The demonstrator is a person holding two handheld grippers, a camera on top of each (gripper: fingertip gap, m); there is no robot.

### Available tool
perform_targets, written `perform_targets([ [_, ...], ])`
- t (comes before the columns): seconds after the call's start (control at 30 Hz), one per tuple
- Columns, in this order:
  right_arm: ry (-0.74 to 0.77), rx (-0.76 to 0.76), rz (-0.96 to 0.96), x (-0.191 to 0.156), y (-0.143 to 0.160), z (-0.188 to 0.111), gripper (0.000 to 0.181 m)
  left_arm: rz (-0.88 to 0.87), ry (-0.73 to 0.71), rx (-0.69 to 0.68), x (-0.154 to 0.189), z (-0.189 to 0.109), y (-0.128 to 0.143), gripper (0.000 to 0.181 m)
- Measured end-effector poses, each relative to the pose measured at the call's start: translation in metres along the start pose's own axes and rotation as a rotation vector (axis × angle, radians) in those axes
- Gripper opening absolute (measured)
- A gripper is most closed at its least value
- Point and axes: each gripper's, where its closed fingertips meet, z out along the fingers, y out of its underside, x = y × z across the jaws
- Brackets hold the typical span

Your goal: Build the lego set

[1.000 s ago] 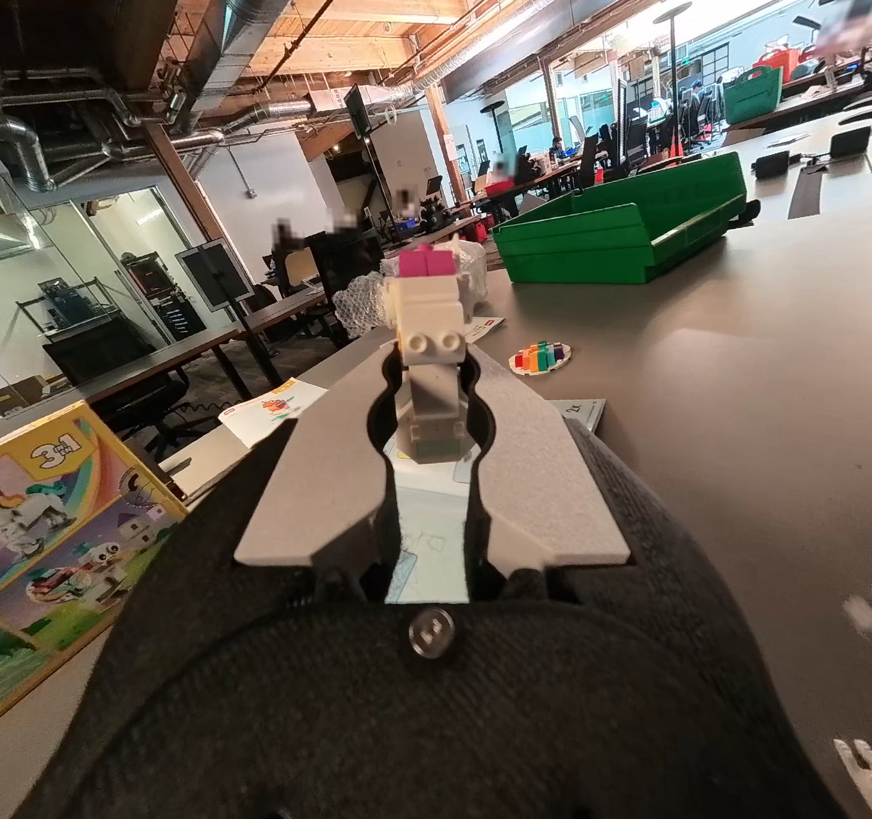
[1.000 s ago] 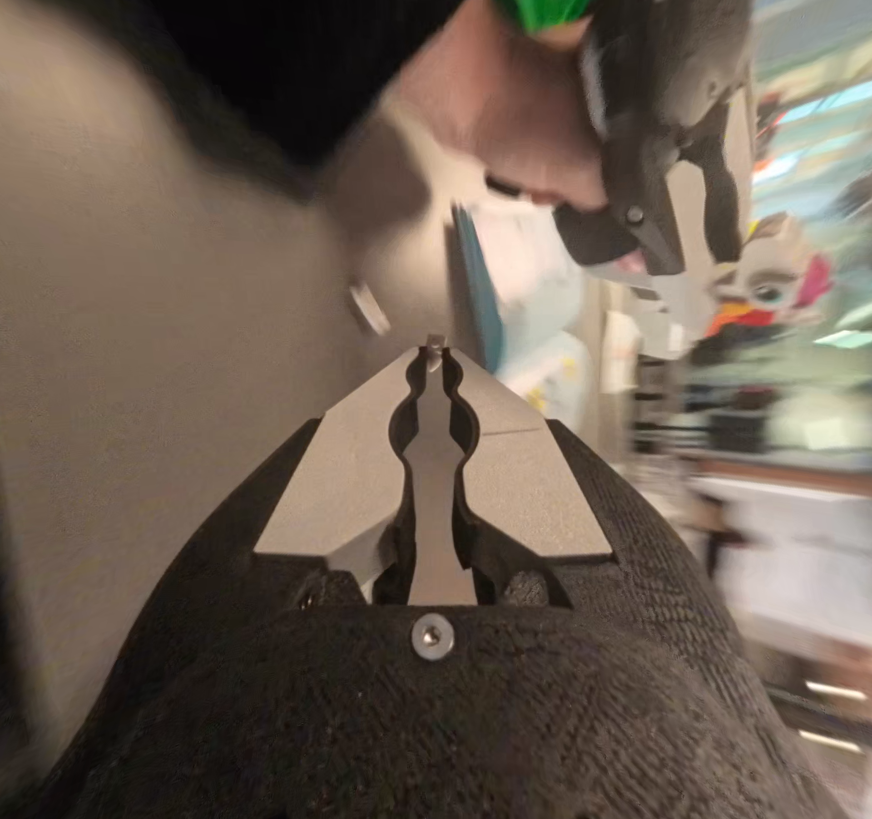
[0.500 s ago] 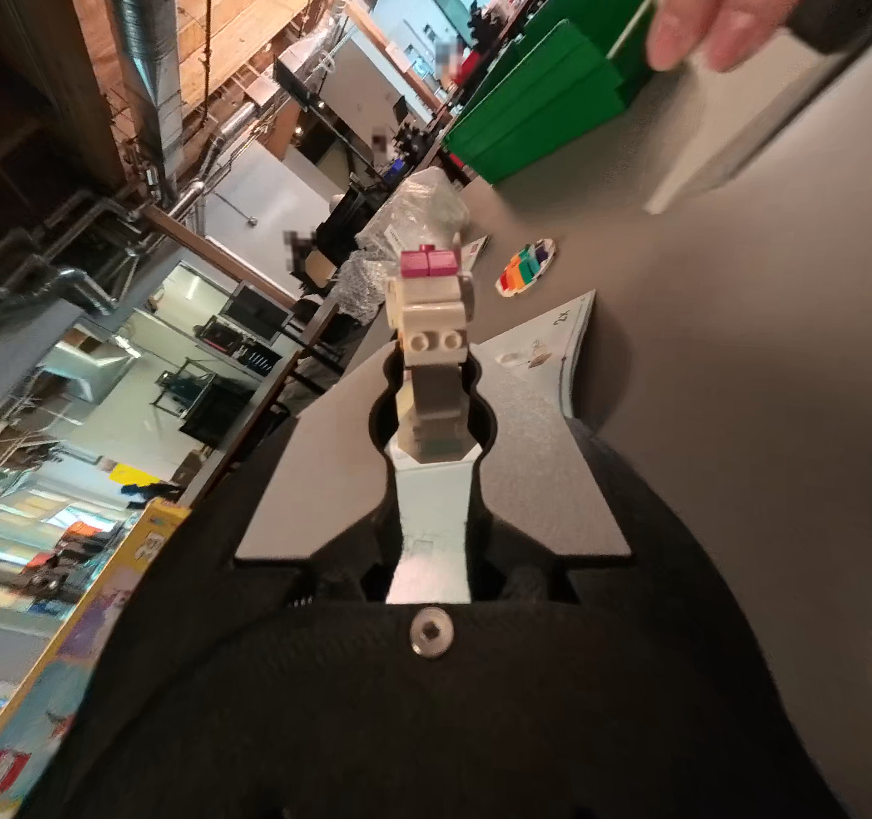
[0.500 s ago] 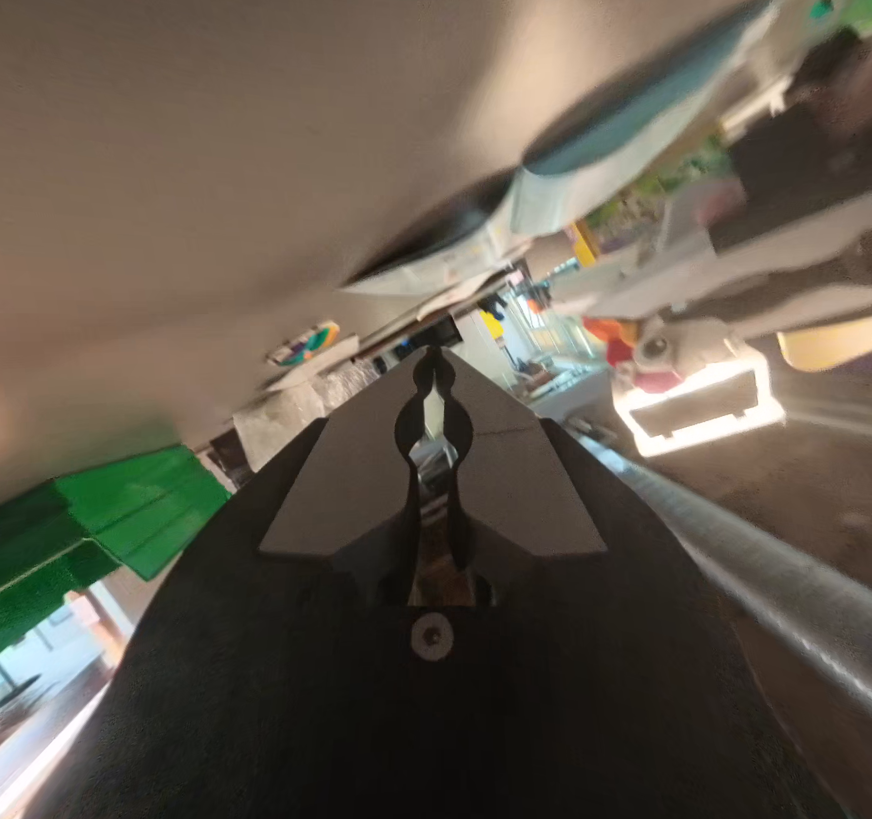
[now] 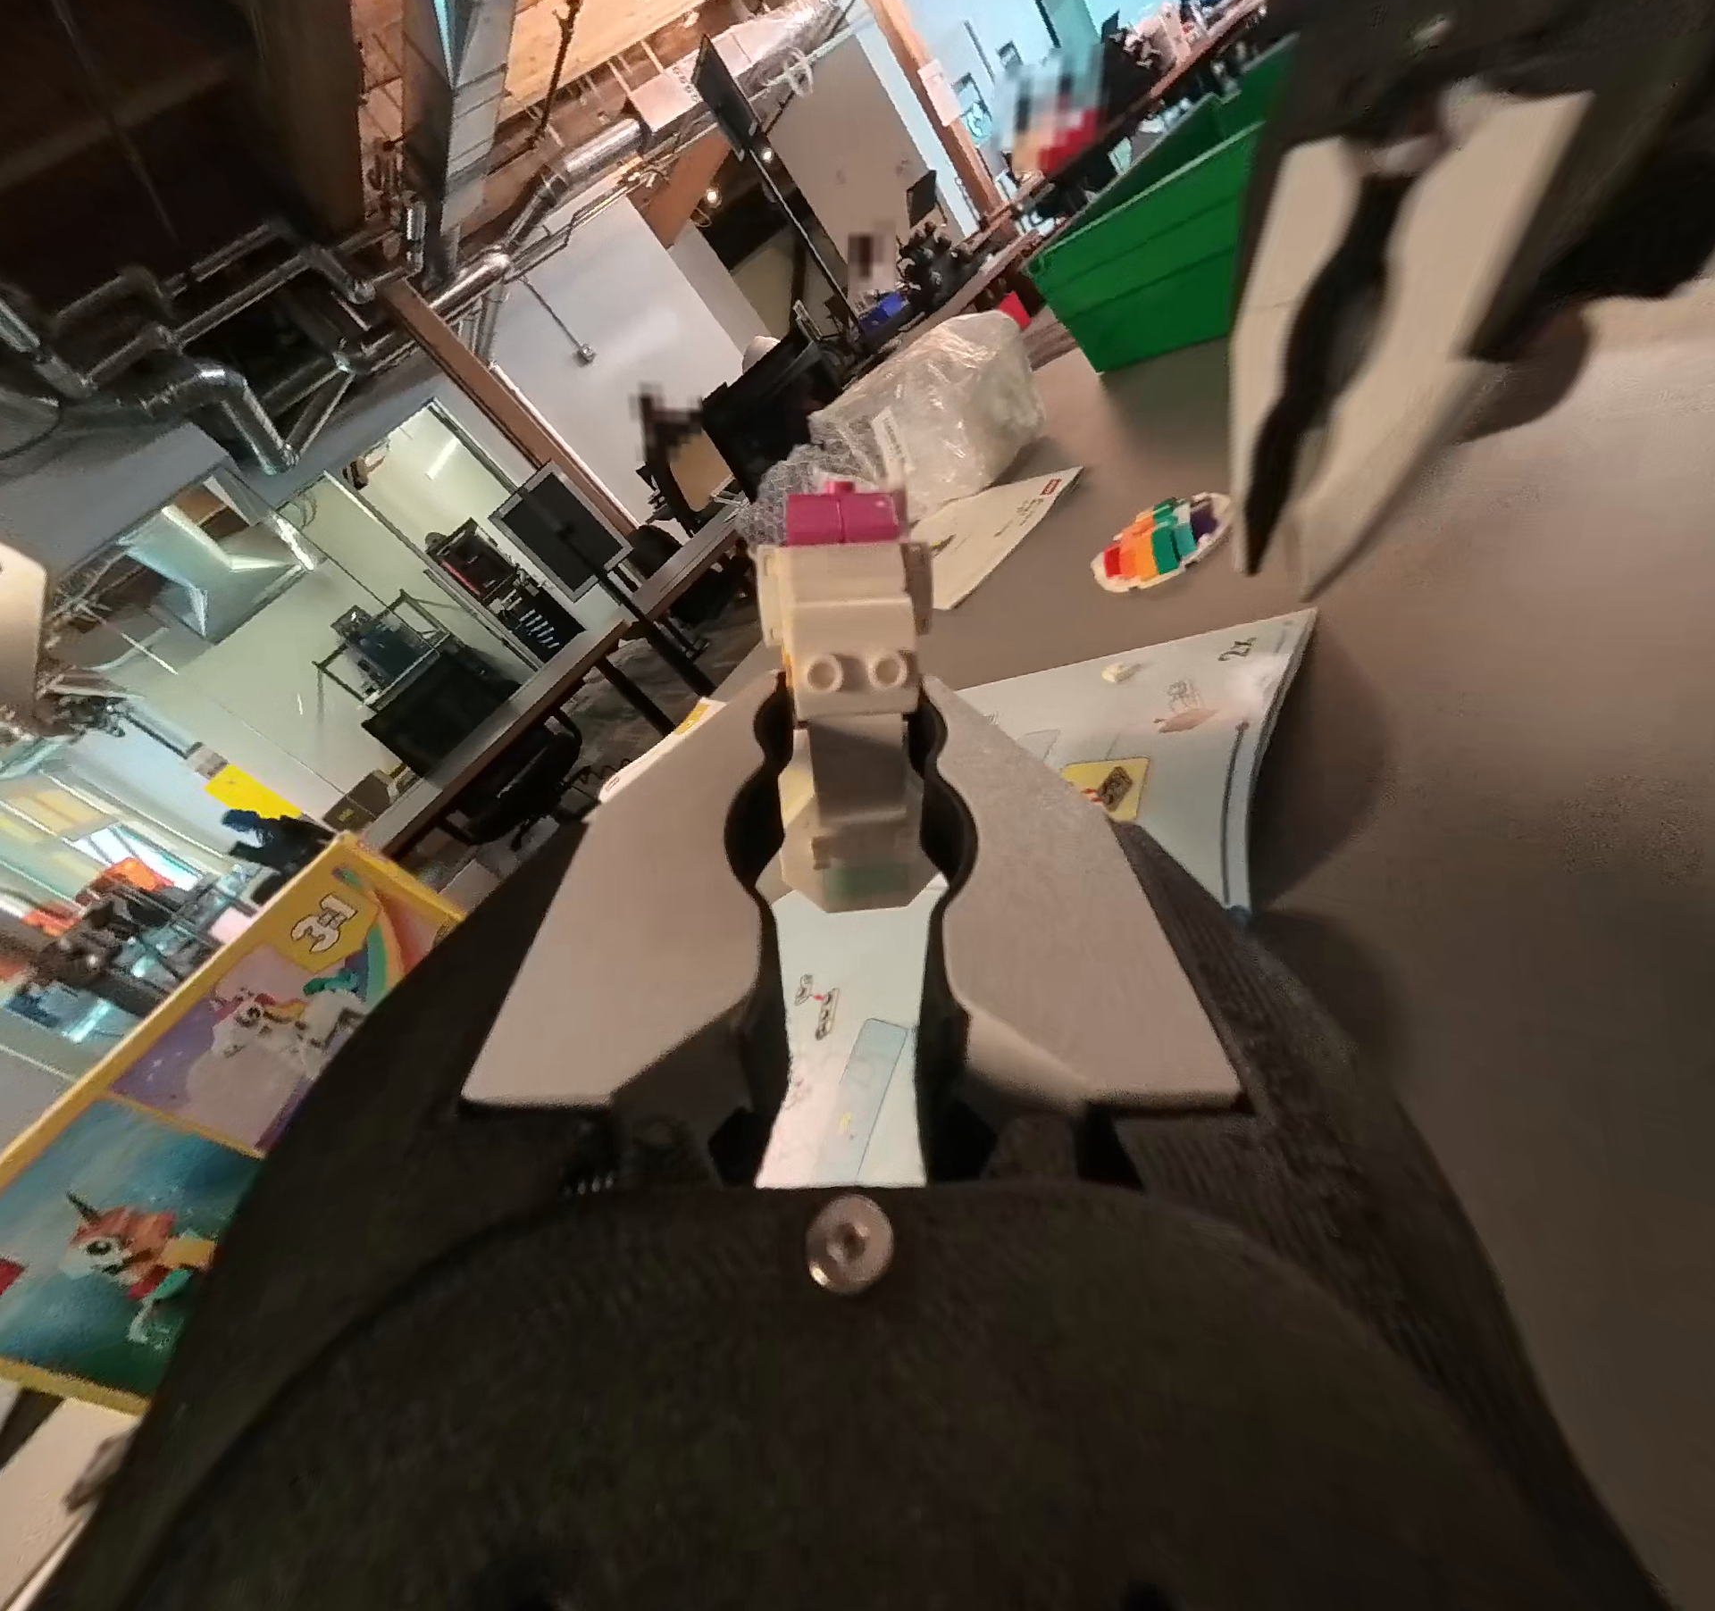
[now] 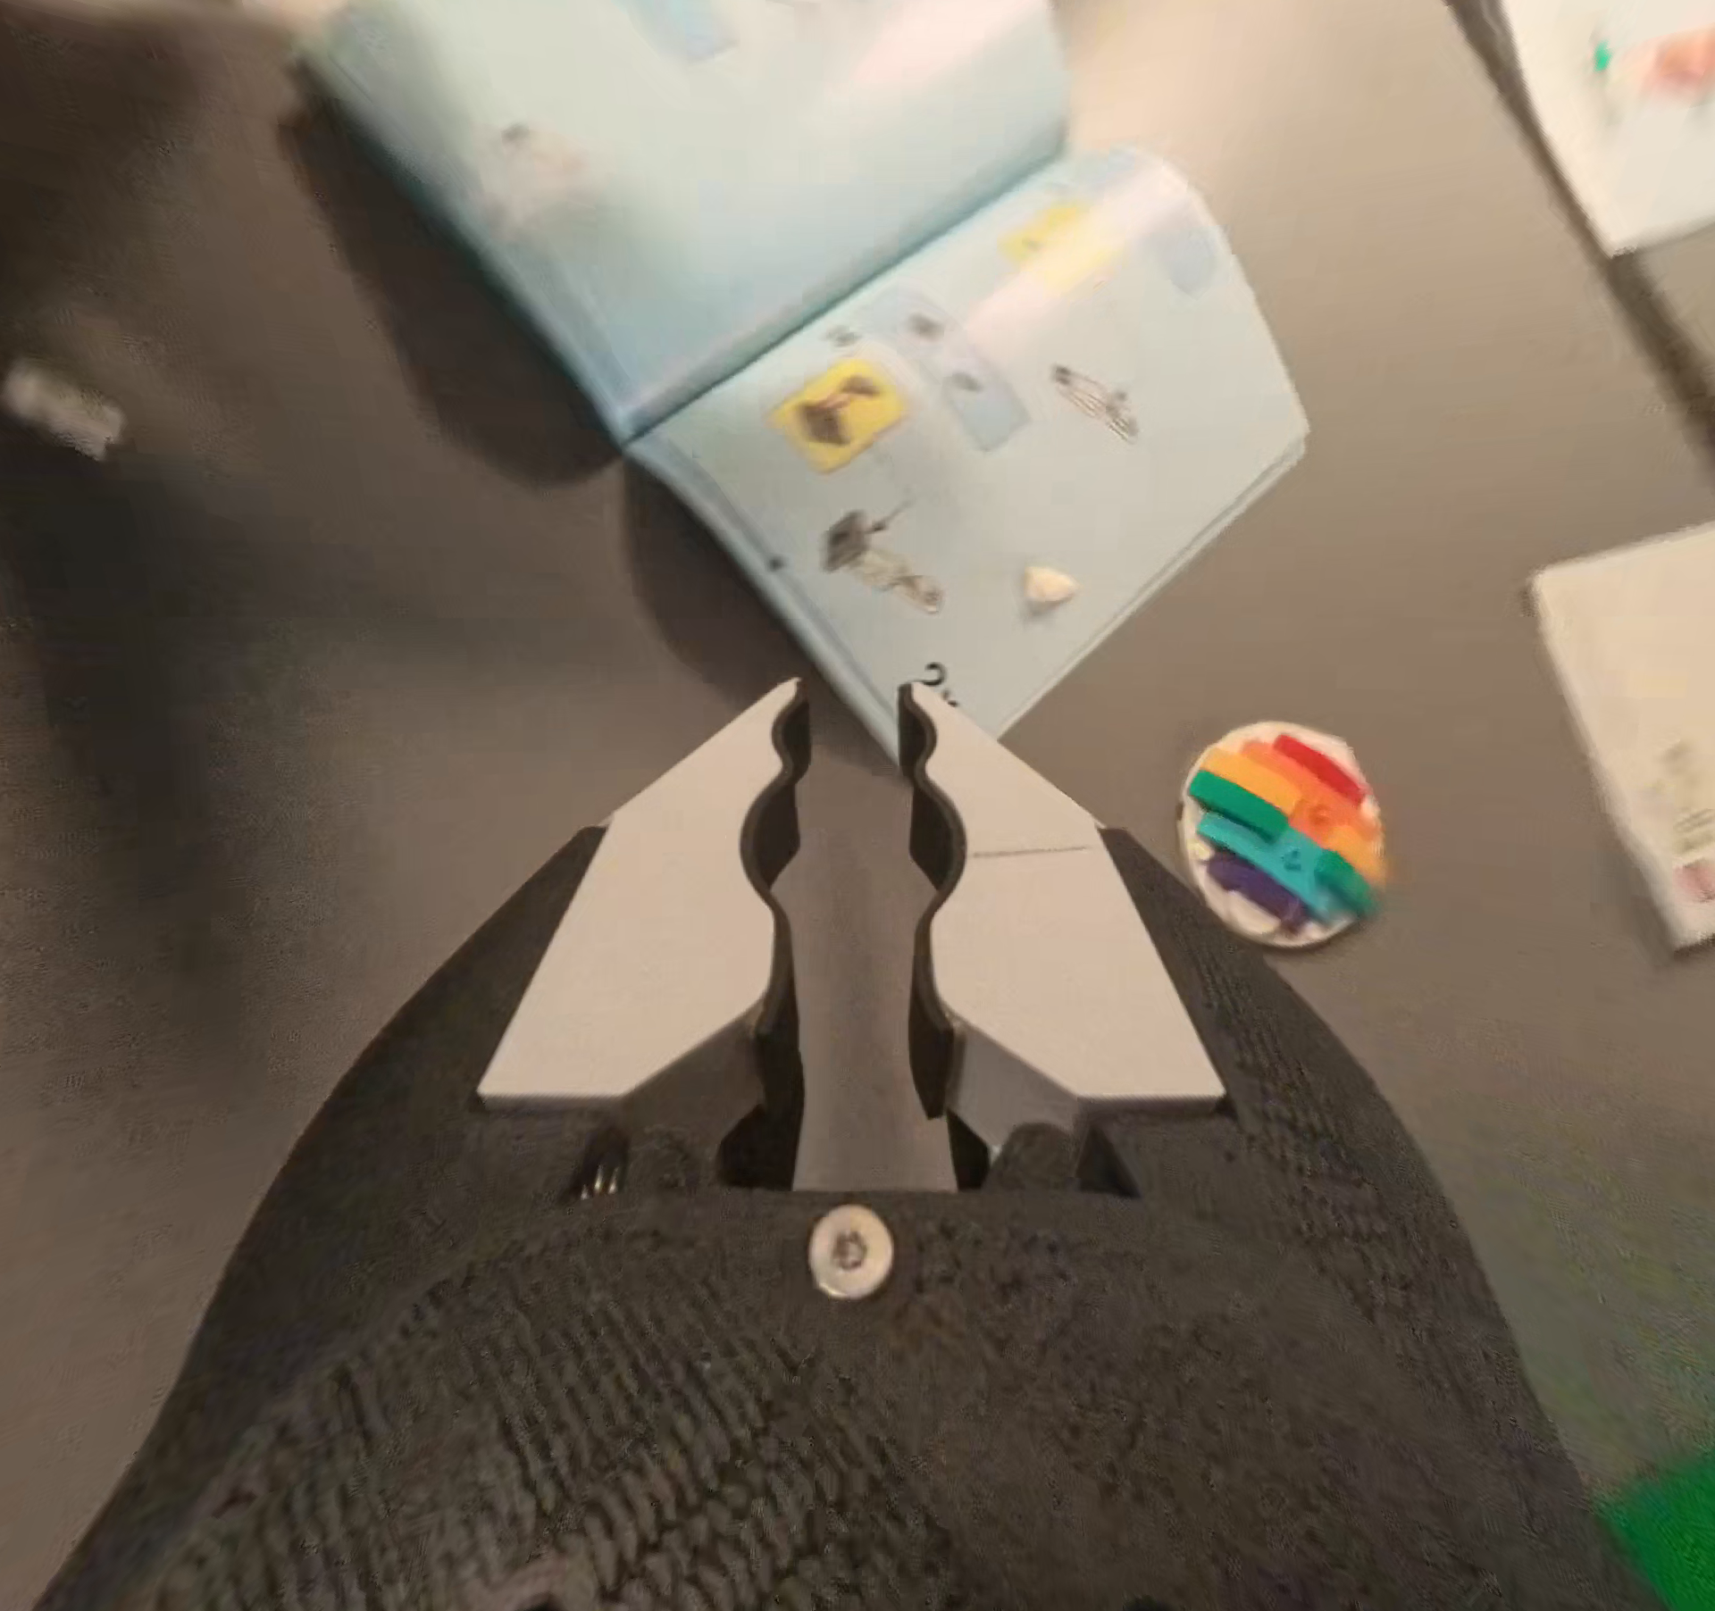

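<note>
My left gripper (image 5: 849,699) is shut on a small lego figure (image 5: 844,629) of white and grey bricks with a pink top, held up above the table. My right gripper (image 6: 851,690) is open and empty, pointing down over the corner of the open light-blue instruction booklet (image 6: 928,360). It also shows blurred at the upper right of the left wrist view (image 5: 1281,574). A small white piece (image 6: 1049,585) lies on the booklet page. A rainbow of coloured bricks on a round white plate (image 6: 1285,833) sits right of my right gripper; it also shows in the left wrist view (image 5: 1165,541).
The lego box (image 5: 186,1056) lies at the left. Green bins (image 5: 1160,267) and a clear plastic bag (image 5: 937,416) stand farther back on the grey table (image 5: 1485,731). Loose leaflets (image 6: 1624,731) lie right of the booklet. The tips of one gripper are about 12 centimeters away from the tips of the other. The small white piece (image 6: 1049,585) is closer to my right gripper, around 7 centimeters from its tips; the left tips are 15 centimeters off.
My right gripper has swung round to point down at the table and has opened. My left gripper has tilted, still holding the figure.
</note>
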Motion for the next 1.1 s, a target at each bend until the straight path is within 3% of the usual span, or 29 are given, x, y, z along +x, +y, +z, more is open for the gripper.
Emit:
perform_targets([
  [0.13,-0.082,0.037,0.486,0.031,0.006,0.028,0.015,0.06,0.029,-0.011,0.011,0.002,0.0,0.024],
  [0.33,-0.206,0.033,0.768,0.04,-0.003,0.04,0.013,0.07,0.052,-0.019,0.017,0.005,0.002,0.024],
  [0.8,-0.183,-0.399,0.771,0.05,-0.003,0.058,0.014,0.064,0.07,-0.036,0.019,0.006,0.005,0.024],
  [1.1,-0.017,-0.613,0.501,0.051,0.003,0.059,0.008,0.084,0.095,-0.047,0.026,0.007,0.006,0.024],
])
